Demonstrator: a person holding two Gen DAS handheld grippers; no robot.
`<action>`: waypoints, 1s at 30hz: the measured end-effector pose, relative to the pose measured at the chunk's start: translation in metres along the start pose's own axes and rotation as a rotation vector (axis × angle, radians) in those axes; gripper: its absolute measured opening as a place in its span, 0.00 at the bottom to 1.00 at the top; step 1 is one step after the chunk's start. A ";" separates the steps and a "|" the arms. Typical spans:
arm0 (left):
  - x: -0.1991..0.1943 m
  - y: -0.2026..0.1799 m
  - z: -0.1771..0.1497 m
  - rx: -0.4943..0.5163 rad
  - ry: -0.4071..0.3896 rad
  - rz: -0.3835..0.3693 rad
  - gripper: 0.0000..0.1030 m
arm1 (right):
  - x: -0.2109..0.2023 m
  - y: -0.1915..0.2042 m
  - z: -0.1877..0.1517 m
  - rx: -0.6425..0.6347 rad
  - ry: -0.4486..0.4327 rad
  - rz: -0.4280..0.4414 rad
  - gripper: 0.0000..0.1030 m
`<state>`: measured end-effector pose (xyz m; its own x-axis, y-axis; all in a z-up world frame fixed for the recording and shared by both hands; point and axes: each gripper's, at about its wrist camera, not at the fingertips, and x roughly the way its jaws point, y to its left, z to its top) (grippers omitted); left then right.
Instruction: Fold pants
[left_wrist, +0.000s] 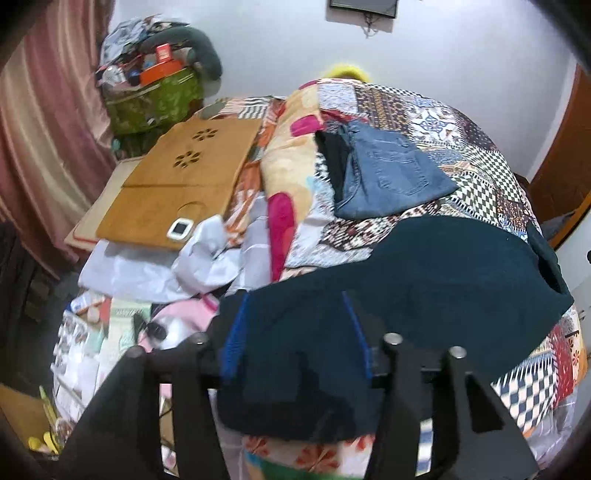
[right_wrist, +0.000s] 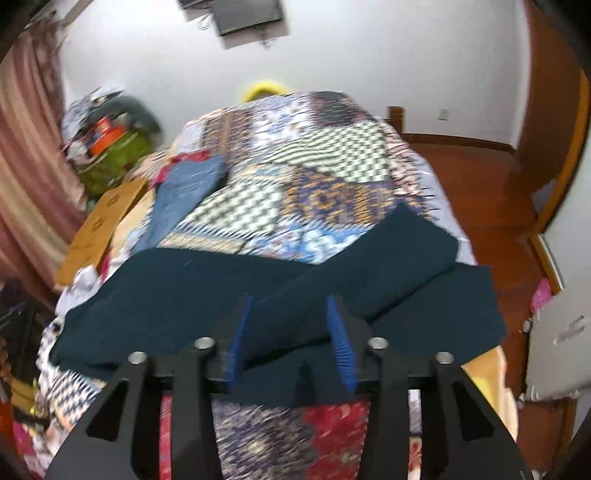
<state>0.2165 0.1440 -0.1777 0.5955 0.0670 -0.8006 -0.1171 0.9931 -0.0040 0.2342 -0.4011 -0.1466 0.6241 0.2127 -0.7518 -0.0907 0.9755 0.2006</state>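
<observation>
Dark teal pants (left_wrist: 424, 277) lie spread across the near part of the bed. In the right wrist view the pants (right_wrist: 166, 288) have one layer lying slantwise over another on the right side. My left gripper (left_wrist: 295, 295) hovers over their left part, jaws open; the cloth shows between the blue pads without being pinched. My right gripper (right_wrist: 291, 297) is open above the overlapped part, and its pads are clear of the fabric. Folded blue jeans (left_wrist: 391, 173) rest farther back on the bed, blurred as jeans (right_wrist: 184, 192) in the right wrist view.
A patchwork bedspread (left_wrist: 480, 177) covers the bed. A wooden lap tray (left_wrist: 177, 184) with a small white device (left_wrist: 180, 229) lies at the left, behind it a stuffed green bag (left_wrist: 155, 99). Wood floor (right_wrist: 480, 177) and a grey flat object (right_wrist: 554, 350) lie to the right.
</observation>
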 end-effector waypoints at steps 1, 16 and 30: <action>0.006 -0.007 0.006 0.009 0.003 -0.006 0.54 | 0.002 -0.006 0.004 0.010 0.000 -0.013 0.41; 0.114 -0.102 0.090 0.085 0.095 -0.074 0.69 | 0.097 -0.085 0.075 0.127 0.066 -0.150 0.45; 0.184 -0.144 0.093 0.175 0.179 -0.073 0.69 | 0.232 -0.141 0.102 0.273 0.218 -0.250 0.45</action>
<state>0.4166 0.0218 -0.2684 0.4451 -0.0081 -0.8954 0.0699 0.9972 0.0257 0.4711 -0.4951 -0.2849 0.4193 0.0072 -0.9078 0.2692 0.9540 0.1319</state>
